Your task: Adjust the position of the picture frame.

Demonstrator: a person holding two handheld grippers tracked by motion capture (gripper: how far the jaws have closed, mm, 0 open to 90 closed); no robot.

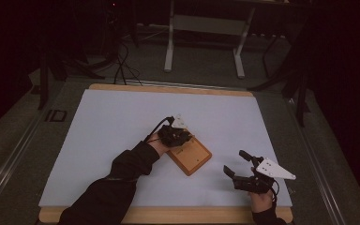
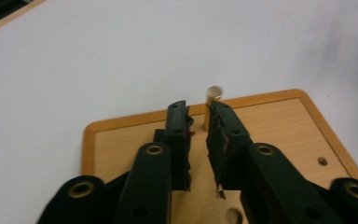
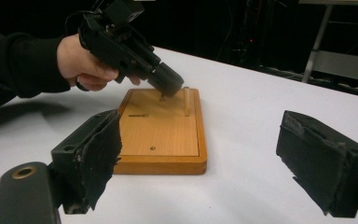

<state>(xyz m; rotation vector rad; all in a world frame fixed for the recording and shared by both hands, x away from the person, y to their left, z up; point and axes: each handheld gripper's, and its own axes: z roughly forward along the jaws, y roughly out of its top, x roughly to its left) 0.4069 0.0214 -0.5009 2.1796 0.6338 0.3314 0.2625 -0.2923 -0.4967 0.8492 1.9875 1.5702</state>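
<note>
— My left claw [image 2: 197, 114] is down over the wooden peg board [image 2: 279, 128], its jaws nearly together with a narrow gap between them; I can't make out anything pinched there; an upright wooden peg [image 2: 213, 95] stands just past the tips. My right claw [image 3: 205, 158] hangs with its jaws spread wide, gripping nothing, near the table's front edge.

— Where does the board lie?

— Flat on the white table cover [image 1: 112, 126], about the middle, turned at an angle; the cover sits on a wooden table [image 1: 168, 88] whose edge shows at front and back; the room beyond is dark, with grey floor, cables and a light metal stand [image 1: 206, 28].

— Counts?

— One board; two claws; one peg standing in it and one more lying flat on it [image 3: 138, 115]; several small holes [image 2: 322, 161].
</note>
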